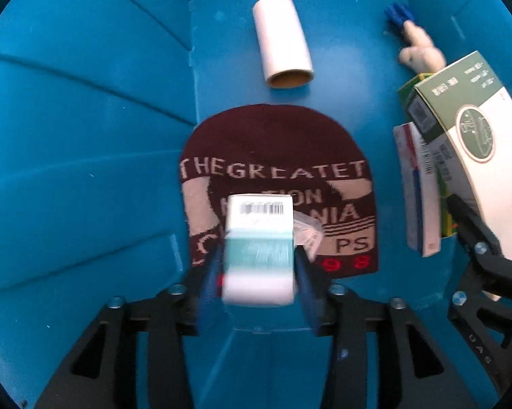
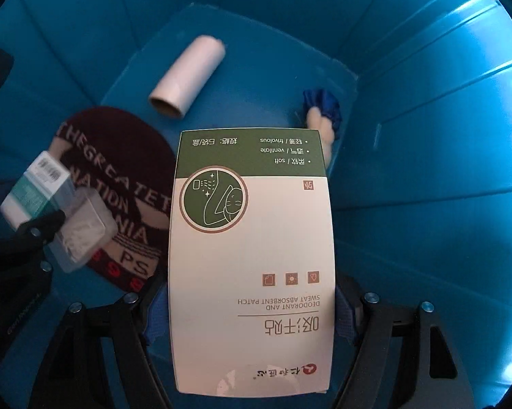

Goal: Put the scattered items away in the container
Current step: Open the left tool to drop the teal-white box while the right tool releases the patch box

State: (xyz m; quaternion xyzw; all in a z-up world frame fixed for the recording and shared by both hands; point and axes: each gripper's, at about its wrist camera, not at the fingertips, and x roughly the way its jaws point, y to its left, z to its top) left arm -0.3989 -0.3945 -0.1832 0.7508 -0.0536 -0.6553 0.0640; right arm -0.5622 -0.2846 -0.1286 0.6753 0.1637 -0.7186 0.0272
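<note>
Both grippers are inside the blue bin (image 1: pixel 85 170). My left gripper (image 1: pixel 259 266) is shut on a small white and teal box (image 1: pixel 259 248), held above a maroon knit hat (image 1: pixel 276 156) on the bin floor. A clear plastic packet (image 2: pixel 82 235) hangs beside the box. My right gripper (image 2: pixel 252 310) is shut on a white and green deodorant patch box (image 2: pixel 252 248); this box also shows in the left wrist view (image 1: pixel 474 143).
On the bin floor lie a white roll (image 1: pixel 283 41), also in the right wrist view (image 2: pixel 187 75), and a cream toy with blue cloth (image 1: pixel 412 41). A white-red box (image 1: pixel 419 191) and a green box stand against the bin's right side. Bin walls (image 2: pixel 426 136) surround both grippers.
</note>
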